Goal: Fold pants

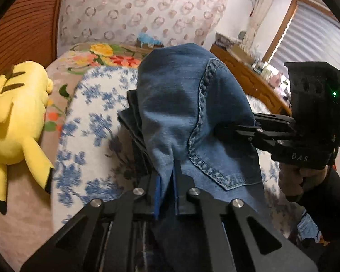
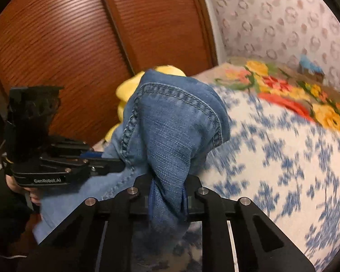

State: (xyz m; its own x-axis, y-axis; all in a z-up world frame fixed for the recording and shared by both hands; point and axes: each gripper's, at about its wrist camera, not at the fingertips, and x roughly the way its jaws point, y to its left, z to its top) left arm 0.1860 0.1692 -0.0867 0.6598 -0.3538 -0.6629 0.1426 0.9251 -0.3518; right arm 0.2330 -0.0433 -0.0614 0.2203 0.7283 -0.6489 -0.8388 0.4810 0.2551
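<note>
Left wrist view: jeans bunched in both claws above the bed

Left wrist view has the blue jeans [image 1: 181,117] rising straight up from our left gripper [image 1: 166,195], whose two fingers are clenched on a pinched fold of denim right at their tips. From there the cloth balloons upward and forward in a rounded hump, a stitched back pocket facing the lens, and the bulk of it hangs lifted above the bed rather than lying flat on it. To the right in this view our right gripper [image 1: 226,129] reaches in sideways and its fingertips vanish into the edge of the same denim.

From the right wrist we see the jeans [image 2: 170,122] again gathered between the right gripper [image 2: 167,195], fingers closed tight on a twisted bundle of fabric that spills down between them. Our left gripper [image 2: 115,165] comes in from the left side, its tips pressed into the lighter inner face of the cloth.

Beneath the jeans lies a white bedspread with blue flowers [image 1: 90,122], over a blanket with yellow and red flowers [image 1: 106,55]. A yellow plush toy [image 1: 18,122] rests at the bed's left edge, well apart from the denim. Behind stand a brown slatted door [image 2: 63,45] and patterned wallpaper [image 1: 136,6]
</note>
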